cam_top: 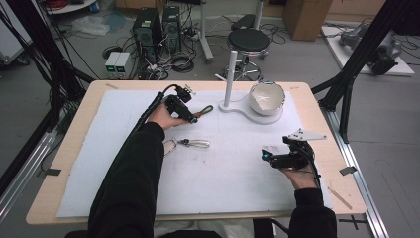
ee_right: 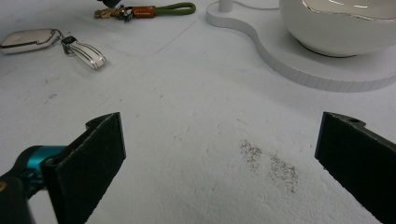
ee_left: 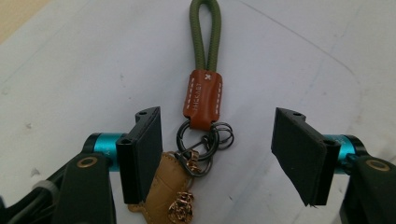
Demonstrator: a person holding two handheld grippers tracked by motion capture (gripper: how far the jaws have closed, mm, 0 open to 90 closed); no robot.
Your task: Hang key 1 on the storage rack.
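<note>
A keychain [ee_left: 202, 95] with a green cord loop, a brown leather tab, dark rings and a tan leather piece lies on the white mat [cam_top: 223, 163]. My left gripper [ee_left: 217, 135] straddles its ring end. The jaws stand apart, the right pad is well clear, and the left pad sits beside the tan piece. From above, the left gripper [cam_top: 194, 119] is at the keychain [cam_top: 204, 110] near the table's middle back. My right gripper [cam_top: 267, 154] rests open at the right front, and the bare mat lies between its jaws [ee_right: 219, 135].
A second key set [cam_top: 190, 144] with a silver fob [ee_right: 28, 38] lies left of centre. A white bowl [cam_top: 266, 97] sits on a white stand base [cam_top: 237, 108] with an upright post [cam_top: 230, 79] at the back right.
</note>
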